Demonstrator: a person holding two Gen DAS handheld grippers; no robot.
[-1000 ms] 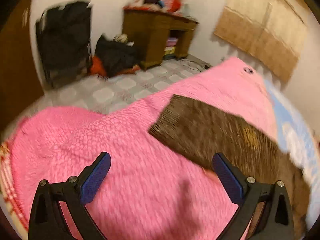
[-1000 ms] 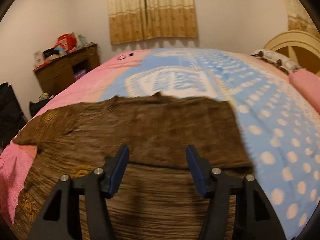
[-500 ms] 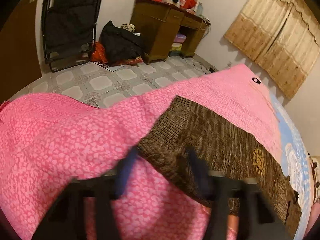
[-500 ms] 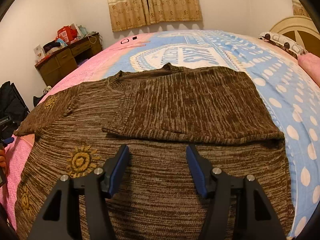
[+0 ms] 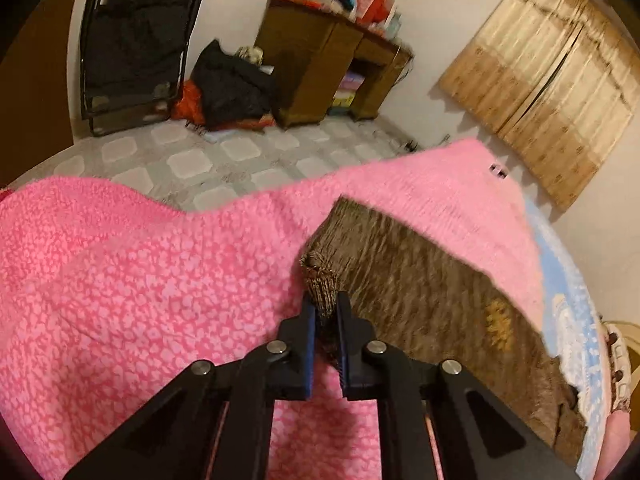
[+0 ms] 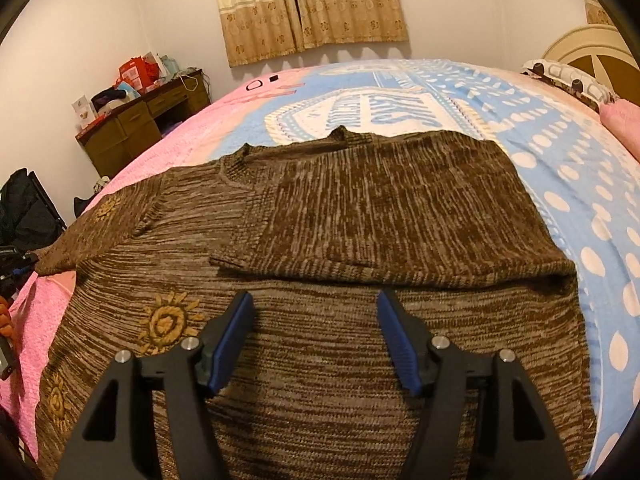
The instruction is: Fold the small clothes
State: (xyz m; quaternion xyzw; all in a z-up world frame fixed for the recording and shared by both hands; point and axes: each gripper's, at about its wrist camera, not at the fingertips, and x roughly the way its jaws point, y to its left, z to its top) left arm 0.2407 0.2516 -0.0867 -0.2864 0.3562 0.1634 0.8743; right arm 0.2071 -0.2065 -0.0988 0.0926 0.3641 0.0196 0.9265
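Item: brown knit sweater, lying flat on bed, body spread under the R tongs. One sleeve already folded across the chest; the other sleeve still runs out over the pink blanket toward the bed edge.

L tongs: jaws closed onto the cuff of that out-lying sleeve; knit bunched up between the blue pads. Grip looks taken at the very end of the cuff, i.e. shallow.

R tongs: jaws apart, nothing between them, poised above the sweater's lower body, just short of the folded sleeve's edge. Jaws have just been opening a little further.

Key relation: sleeve's long axis runs from the L tongs up and to the right in the L view, back toward the shoulder and body. L hand is at the sleeve end; R hand is well off it, over the torso. Judged next step: carry the cuff inward along that axis and lay it over the chest, matching the first sleeve.

Risk: thin bite on the cuff may slip; loose blanket may drag.

Surface: soft bedding, pink blanket beside a blue-and-white spread.

Room: tiled floor, wooden desk w/ clutter on top, black folding chair, curtains, headboard at far R.
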